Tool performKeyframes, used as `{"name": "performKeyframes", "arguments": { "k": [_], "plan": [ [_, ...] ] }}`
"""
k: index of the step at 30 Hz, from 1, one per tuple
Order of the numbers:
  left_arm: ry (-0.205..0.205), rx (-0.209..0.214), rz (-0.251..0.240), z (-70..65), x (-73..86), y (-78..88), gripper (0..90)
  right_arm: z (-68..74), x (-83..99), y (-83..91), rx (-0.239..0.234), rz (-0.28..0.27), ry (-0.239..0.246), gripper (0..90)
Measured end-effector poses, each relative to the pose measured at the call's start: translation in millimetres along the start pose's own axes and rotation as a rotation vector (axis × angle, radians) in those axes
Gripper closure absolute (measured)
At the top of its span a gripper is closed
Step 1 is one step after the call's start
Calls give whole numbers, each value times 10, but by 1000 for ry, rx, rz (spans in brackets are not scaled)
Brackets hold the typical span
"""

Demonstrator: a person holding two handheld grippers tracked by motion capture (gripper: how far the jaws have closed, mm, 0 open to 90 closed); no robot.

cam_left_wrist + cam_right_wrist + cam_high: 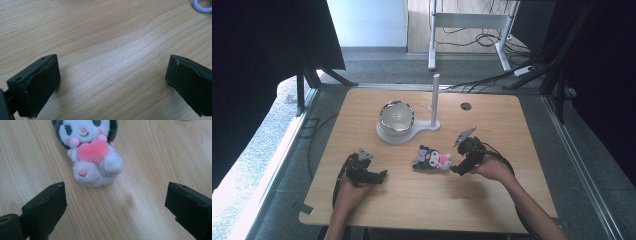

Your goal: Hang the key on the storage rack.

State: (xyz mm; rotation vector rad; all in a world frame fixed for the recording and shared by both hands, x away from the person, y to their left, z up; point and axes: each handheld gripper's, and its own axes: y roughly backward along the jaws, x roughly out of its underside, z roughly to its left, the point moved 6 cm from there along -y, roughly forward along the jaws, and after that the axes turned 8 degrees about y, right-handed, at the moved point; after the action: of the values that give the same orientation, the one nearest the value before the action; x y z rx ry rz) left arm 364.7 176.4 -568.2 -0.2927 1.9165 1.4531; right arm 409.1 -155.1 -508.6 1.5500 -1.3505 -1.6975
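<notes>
plush toy [432,159] lies on its back on the table [422,200], near the middle, just in front of the white stand [404,134] that carries the bowl [396,116]. toy has black ears, white face, a pink heart held at its chest.

right claw [460,168] sits just beside the toy's feet end, jaws spread wide, nothing between them. in the right gripper view the toy [93,157] is ahead of the jaws and a little left of centre, not yet between them; bare wood shows in the gap.

left claw [378,176] rests well apart on the person's left, jaws also wide and empty, over bare table [105,50]; a bit of the white stand's rim [202,5] shows at the far corner of the left gripper view.

step in hand, as i read it: reach for the toy with the right claw, likely for the bowl.

how to do it well:
- shift the claw slightly to its own left so the round body, not a foot, sits midway between the jaws.
- go forward low along the table until the belly is well inside the gap.
- close on the body below the heart; the fluff will squash, so take a deep bite or it may slip out.
- keep the lower edges off the wood while closing.
- left claw has no job yet; leave it clear of the path to the bowl.
</notes>
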Motion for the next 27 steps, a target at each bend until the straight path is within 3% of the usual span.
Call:
{"name": "performKeyframes", "arguments": {
  "k": [17,27],
  "plan": [
    [0,0,0,0,0,0,0,107,-347,-304,-86,75,106,131],
    [3,1,0,-3,1,0,0,143,-506,-523,-96,129,156,196]
  ]
}}
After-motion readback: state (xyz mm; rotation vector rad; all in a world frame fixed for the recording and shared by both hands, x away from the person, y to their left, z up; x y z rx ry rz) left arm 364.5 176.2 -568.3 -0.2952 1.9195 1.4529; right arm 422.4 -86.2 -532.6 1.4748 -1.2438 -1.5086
